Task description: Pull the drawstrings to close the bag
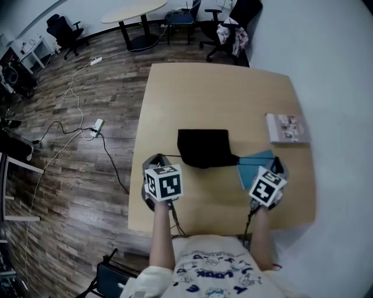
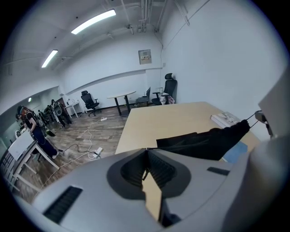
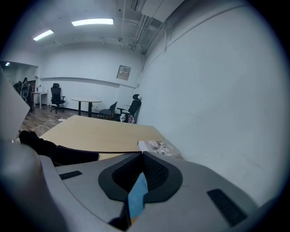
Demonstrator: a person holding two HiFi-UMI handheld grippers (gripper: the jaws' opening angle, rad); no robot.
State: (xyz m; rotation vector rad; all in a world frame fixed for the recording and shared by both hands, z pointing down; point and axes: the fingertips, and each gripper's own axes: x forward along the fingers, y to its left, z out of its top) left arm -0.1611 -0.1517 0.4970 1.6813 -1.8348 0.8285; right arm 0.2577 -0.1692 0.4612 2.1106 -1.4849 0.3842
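Note:
A black drawstring bag point(image 1: 203, 147) lies in the middle of the wooden table point(image 1: 221, 93), its mouth toward me and gathered narrow. A thin black drawstring point(image 1: 171, 156) runs taut from the bag's left side to my left gripper point(image 1: 158, 159), which is shut on it. Another drawstring point(image 1: 256, 157) runs from the bag's right side to my right gripper point(image 1: 275, 163), also shut on it. In the left gripper view the closed jaws point(image 2: 146, 150) point at the stretched bag point(image 2: 204, 142). In the right gripper view the string point(image 3: 113, 152) leads left from the closed jaws point(image 3: 141, 154) to the bag point(image 3: 54, 153).
A blue sheet point(image 1: 254, 166) lies on the table under the bag's right corner, and a book point(image 1: 287, 128) sits near the right edge by the white wall. Office chairs point(image 1: 227, 23), another table point(image 1: 133, 11) and floor cables point(image 1: 87, 131) lie beyond and to the left.

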